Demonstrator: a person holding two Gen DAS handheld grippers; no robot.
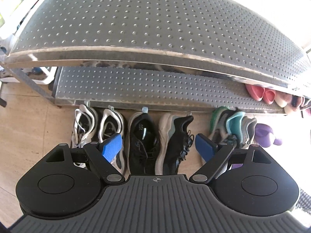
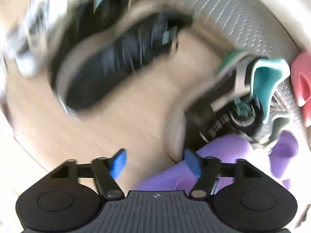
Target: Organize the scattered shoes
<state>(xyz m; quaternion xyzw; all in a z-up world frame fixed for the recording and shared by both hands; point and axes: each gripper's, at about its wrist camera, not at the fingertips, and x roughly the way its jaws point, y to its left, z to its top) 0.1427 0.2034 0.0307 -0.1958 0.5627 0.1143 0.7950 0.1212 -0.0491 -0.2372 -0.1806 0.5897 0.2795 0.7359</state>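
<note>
A row of shoes stands on the wooden floor against a metal rack. From the left there is a white-and-black pair (image 1: 97, 126), a black pair (image 1: 155, 136), a grey-and-teal pair (image 1: 235, 126) and a purple slipper (image 1: 266, 134). My left gripper (image 1: 157, 143) hangs open above the black pair, with nothing between its blue pads. The right wrist view is smeared by motion. In it my right gripper (image 2: 155, 163) is open over bare floor, holding nothing. A black sneaker (image 2: 116, 62) lies upper left, a grey-and-teal sneaker (image 2: 268, 81) right, and the purple slipper (image 2: 223, 155) under its right finger.
The rack has a studded top shelf (image 1: 155, 19) and a lower shelf (image 1: 136, 85). Pink slippers (image 1: 260, 95) and other footwear sit at the lower shelf's right end. A pink slipper (image 2: 301, 81) shows at the right edge. White bins (image 1: 42, 75) stand to the rack's left.
</note>
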